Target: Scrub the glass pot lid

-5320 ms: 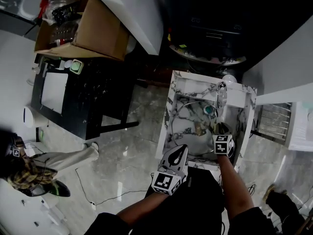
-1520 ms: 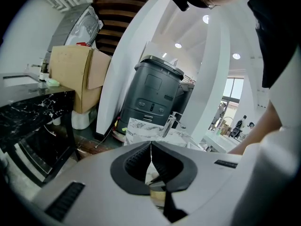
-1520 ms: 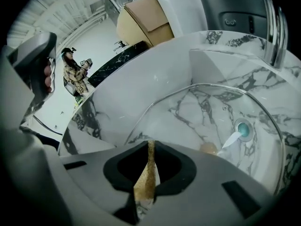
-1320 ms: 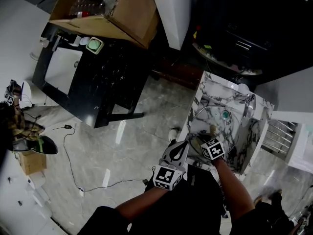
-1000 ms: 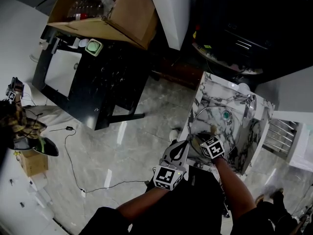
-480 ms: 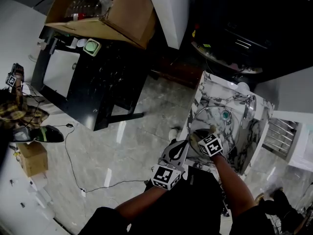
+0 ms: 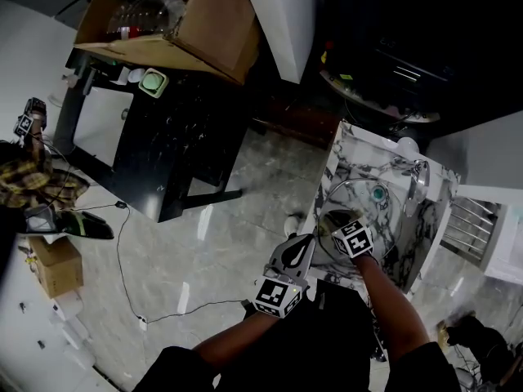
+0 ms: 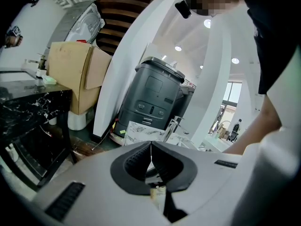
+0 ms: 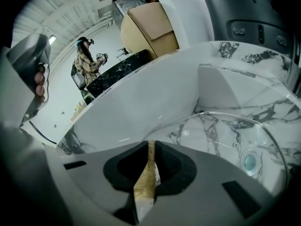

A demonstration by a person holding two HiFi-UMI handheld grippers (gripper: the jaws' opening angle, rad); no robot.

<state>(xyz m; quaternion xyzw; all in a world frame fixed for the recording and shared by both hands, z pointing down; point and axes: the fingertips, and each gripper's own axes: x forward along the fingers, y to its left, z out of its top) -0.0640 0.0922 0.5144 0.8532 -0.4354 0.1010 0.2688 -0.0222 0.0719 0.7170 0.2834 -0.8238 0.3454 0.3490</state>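
The glass pot lid [image 7: 359, 188] lies in the marble sink [image 7: 409, 227]; in the right gripper view the glass pot lid [image 9: 221, 131] shows as a clear dome with a thin rim, the drain visible through it. My right gripper [image 7: 344, 225] is over the lid's near edge, shut on a thin tan scouring pad [image 9: 147, 175]. The right gripper [image 9: 150, 143] points along the sink's left wall. My left gripper [image 7: 305, 240] hangs at the sink's outer front corner, left of the lid. The left gripper [image 8: 151, 146] has its jaws together, and I make out nothing held between them.
A chrome tap [image 7: 418, 178] stands at the sink's far side above the drain [image 7: 377, 193]. A grey machine [image 8: 155, 98] is behind the sink. A black table [image 7: 155, 129], a cardboard box [image 7: 188, 23], a floor cable [image 7: 122, 251] and another person [image 7: 24, 170] lie to the left.
My right gripper has slid a little farther into the sink along the lid with the pad. The left gripper has barely moved. The person at left has raised a hand.
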